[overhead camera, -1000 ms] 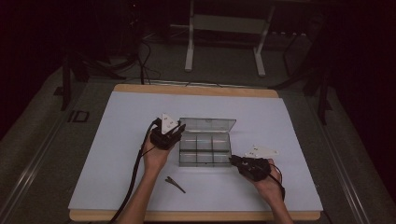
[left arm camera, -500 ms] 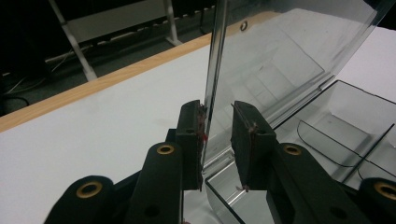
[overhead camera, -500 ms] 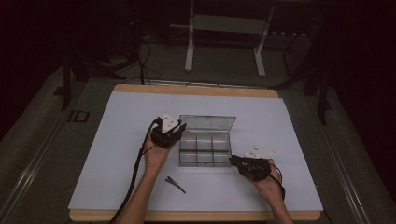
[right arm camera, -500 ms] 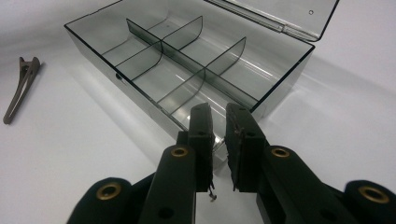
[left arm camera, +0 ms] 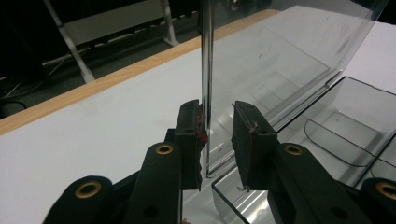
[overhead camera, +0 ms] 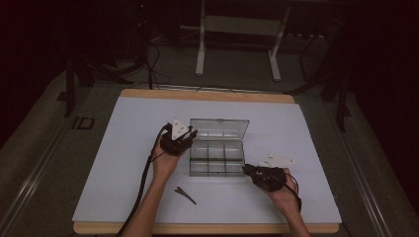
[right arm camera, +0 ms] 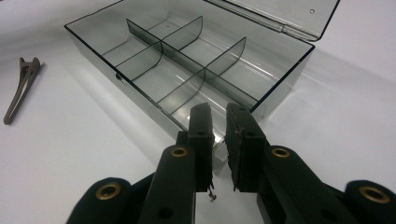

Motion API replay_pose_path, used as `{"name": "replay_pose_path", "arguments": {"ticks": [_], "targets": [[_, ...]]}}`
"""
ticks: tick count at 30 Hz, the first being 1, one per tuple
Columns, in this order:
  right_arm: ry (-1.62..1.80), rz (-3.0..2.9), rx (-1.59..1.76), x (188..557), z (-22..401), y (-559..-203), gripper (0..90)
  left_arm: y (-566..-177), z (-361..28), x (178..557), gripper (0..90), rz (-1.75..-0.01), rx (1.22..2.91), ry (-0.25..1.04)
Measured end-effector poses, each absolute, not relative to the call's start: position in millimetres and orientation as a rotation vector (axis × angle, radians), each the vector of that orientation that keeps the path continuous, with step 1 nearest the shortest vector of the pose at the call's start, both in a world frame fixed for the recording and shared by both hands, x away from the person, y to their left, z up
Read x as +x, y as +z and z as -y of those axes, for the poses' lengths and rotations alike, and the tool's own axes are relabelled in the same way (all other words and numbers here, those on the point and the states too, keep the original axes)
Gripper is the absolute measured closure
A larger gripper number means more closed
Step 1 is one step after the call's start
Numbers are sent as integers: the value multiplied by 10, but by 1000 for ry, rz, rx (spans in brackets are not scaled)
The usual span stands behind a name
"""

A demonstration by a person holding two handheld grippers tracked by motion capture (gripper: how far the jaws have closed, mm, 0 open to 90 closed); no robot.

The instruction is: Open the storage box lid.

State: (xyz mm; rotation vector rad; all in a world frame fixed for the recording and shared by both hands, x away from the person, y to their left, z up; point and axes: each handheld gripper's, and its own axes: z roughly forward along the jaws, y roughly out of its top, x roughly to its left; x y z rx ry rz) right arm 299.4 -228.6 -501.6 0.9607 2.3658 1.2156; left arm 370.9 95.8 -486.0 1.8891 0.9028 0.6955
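— Two hands are busy. Is the box (overhead camera: 216, 174) open yet?
— Yes. It's see-through, with six empty little rooms. Its lid (left arm camera: 280, 56) stands straight up at the back.
— Who holds it?
— The right hand-held gripper (overhead camera: 245, 169) pinches the box's front corner. The left hand-held gripper (overhead camera: 190, 134) has just been opening, with the lid loose between its jaws.
— What's left?
— Maybe the hair clip (overhead camera: 185, 194), lying on the counter (overhead camera: 123, 148) in front of the box, goes in.
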Motion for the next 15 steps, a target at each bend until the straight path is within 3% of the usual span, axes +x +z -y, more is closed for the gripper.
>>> {"name": "replay_pose_path", "arguments": {"ticks": [15], "targets": [[1218, -2365, 961, 2991, 2286, -5018, 804, -4945, -929, 3797, 706, -931, 1903, 693]]}}
